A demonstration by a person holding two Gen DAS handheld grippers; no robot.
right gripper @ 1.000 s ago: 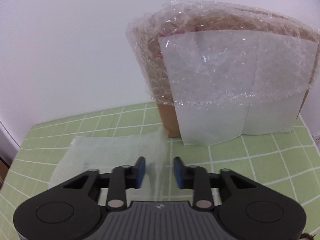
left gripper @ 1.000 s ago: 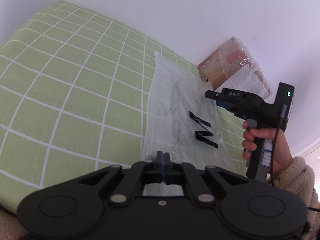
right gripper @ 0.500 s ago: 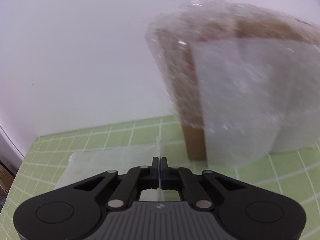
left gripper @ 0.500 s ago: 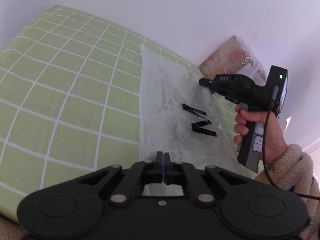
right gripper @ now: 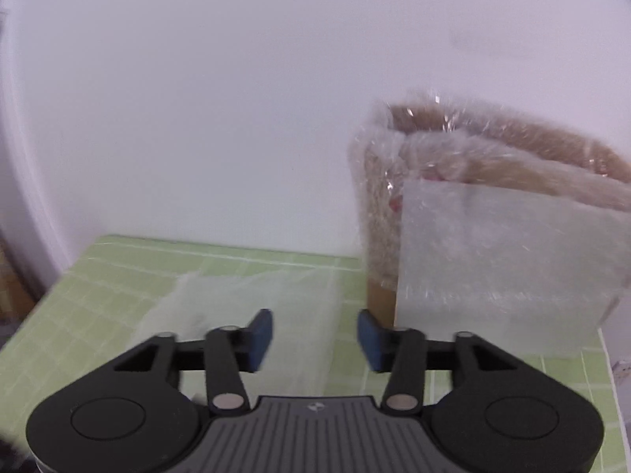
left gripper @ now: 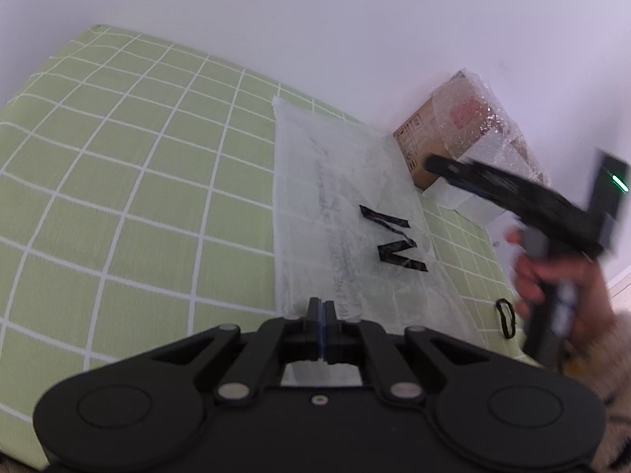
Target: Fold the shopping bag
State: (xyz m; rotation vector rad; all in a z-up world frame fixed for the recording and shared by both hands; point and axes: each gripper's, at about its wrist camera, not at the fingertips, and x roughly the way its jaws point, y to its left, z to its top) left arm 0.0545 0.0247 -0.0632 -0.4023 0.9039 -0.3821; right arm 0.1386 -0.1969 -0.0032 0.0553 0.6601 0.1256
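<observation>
Since the earlier frames the right tongs have gone from pressed together at the bag's far edge to spreading; their jaws are opening now with nothing gripped between the blue pads, and the tool shows as a blur above the bag's right side in the left wrist view.

Nearest, the left tongs are pressed together, pinching the near edge of the thin translucent white plastic shopping bag. That bag lies flat and long on the green counter with a white grid pattern, running away from the left tongs toward the wall. To the right, a person's hand grips the right tool's handle, and a small black loop lies on the counter just beside the bag. Farthest, a brown cardboard box wrapped in clear bubble film stands against the white wall, close to the bag's far right corner.

Judgement: a lengthwise fold appears laid and released. To do the step well, keep the near edge pinned, re-grip the far end squarely, and bring it over with edges aligned, since thin film slides and traps air.

Writing: bold black strokes on the bag, not legible as letters; faint grey print beside them and small marks on the box are unreadable.
</observation>
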